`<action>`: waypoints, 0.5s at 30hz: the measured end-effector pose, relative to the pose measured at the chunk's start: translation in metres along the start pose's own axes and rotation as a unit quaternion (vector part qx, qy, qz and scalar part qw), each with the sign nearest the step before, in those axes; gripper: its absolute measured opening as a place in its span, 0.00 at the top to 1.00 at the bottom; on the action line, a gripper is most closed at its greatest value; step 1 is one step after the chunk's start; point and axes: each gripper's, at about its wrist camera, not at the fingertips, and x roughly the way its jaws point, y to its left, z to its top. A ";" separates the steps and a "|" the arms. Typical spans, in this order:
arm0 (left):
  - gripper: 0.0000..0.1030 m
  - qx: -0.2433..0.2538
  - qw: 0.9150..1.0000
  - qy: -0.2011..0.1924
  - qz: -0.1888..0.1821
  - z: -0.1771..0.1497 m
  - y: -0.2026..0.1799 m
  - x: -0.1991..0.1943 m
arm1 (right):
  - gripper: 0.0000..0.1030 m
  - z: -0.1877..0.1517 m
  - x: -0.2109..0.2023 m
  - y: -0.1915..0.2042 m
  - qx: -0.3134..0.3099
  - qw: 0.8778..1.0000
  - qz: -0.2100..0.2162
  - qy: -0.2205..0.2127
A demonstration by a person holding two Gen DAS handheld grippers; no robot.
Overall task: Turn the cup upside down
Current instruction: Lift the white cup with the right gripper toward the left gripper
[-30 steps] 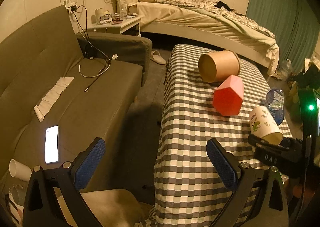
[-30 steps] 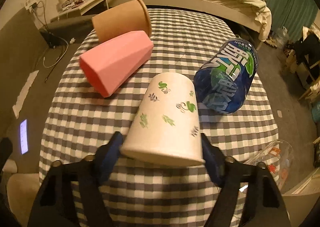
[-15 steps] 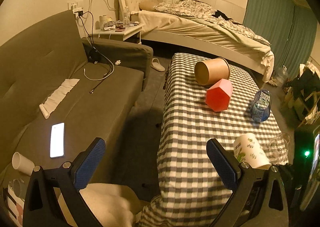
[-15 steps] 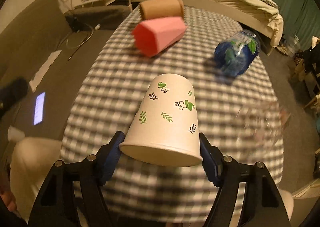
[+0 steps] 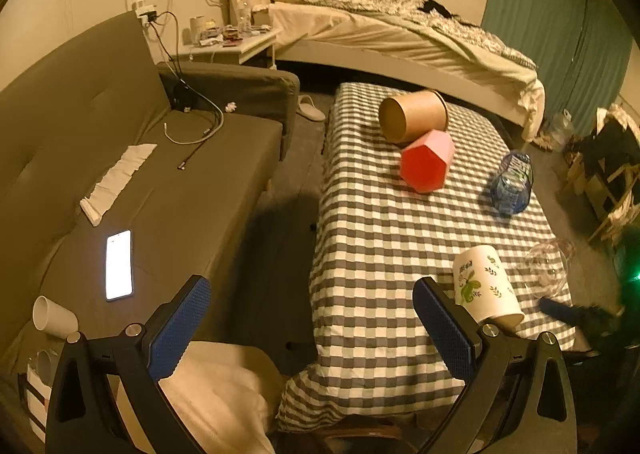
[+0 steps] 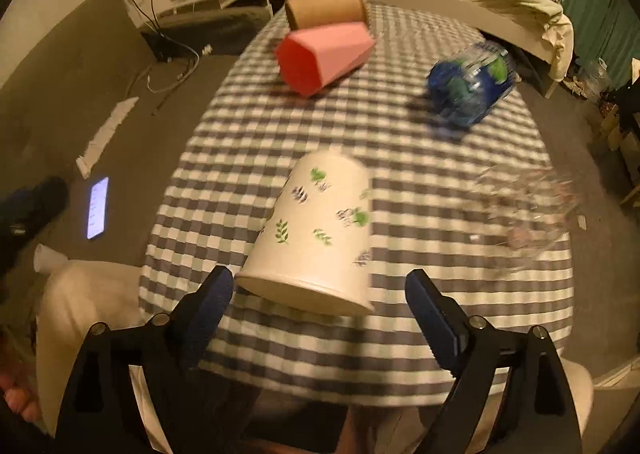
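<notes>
A white paper cup with green leaf prints is mouth down and tilted on the checked tablecloth; I cannot tell if its rim rests flat. It also shows in the left wrist view near the table's front right. My right gripper is open, its blue-padded fingers standing apart from the cup on both sides. My left gripper is open and empty, held off the table's front left corner above the gap beside the sofa.
A brown paper cup and a pink faceted cup lie on their sides at the table's far end. A blue bottle lies right; a clear glass lies by the white cup. A lit phone lies on the sofa.
My right gripper has opened and let go of the white cup, which now sits tilted on the cloth. Both grippers have pulled back from the table.
</notes>
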 end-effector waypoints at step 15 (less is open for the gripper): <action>0.00 0.067 0.996 0.043 -0.028 0.034 -0.106 0.020 | 0.13 -0.001 -0.054 -0.109 0.042 0.997 -0.047 -0.042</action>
